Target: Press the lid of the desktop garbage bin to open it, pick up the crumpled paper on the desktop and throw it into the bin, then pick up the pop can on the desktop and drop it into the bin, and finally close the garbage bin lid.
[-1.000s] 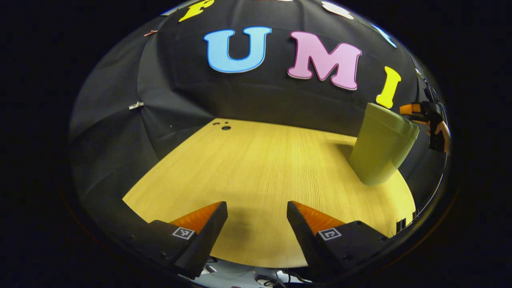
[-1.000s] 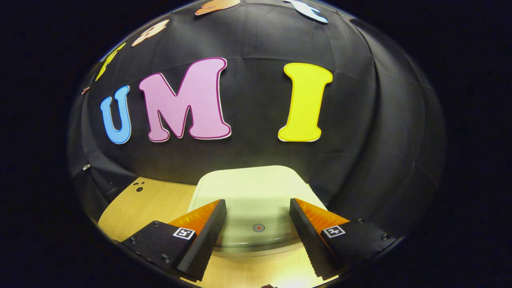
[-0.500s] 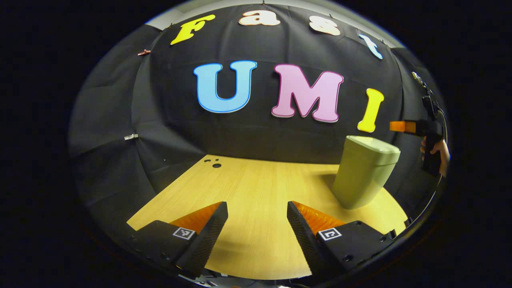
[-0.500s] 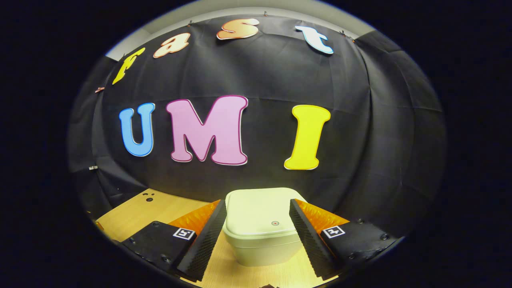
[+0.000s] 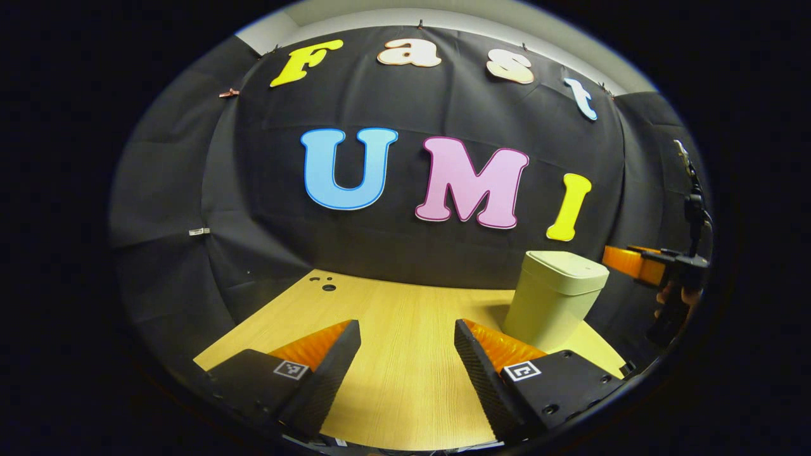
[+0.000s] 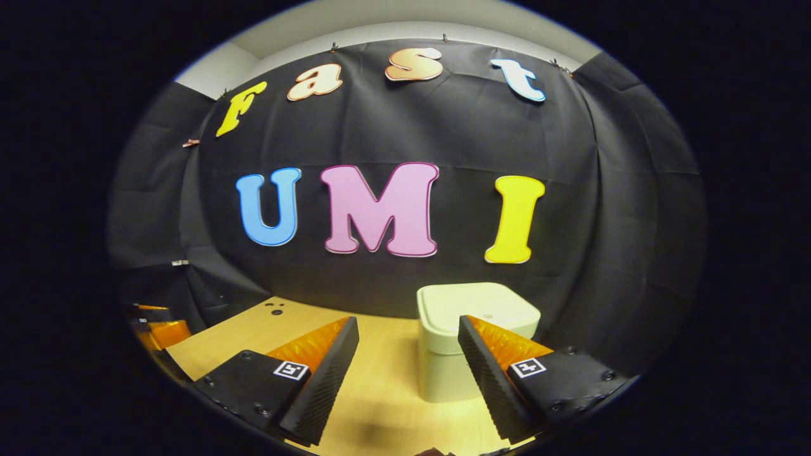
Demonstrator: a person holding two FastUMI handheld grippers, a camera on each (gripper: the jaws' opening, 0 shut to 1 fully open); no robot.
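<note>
My left hand-held gripper [image 5: 407, 354] hangs over the near edge of the table [image 5: 393, 316] with its fingers spread wide and nothing between them. My right hand-held gripper [image 6: 408, 354] is just as wide and holds nothing; in the left gripper view it shows at the far right [image 5: 624, 261], beside the bin, with my hand [image 5: 673, 297] on its handle.

The garbage bin [image 5: 552, 307] stands upright on the right side of the table, close to the back wall. Its lid [image 6: 478, 304] lies flat and closed, so I cannot tell what is inside. A small round mark [image 6: 486, 316] sits near the lid's front edge; it is too small to make out any writing on it. I can see no brand or label on the bin's body.

In the right gripper view the bin [image 6: 443, 373] sits just beyond my right finger [image 6: 488, 361], which overlaps its front right corner; I cannot tell whether they touch.

Each finger carries a small square black-and-white marker [image 5: 290, 370]. At the far left corner of the table are a few small dark holes [image 5: 326, 285].
</note>
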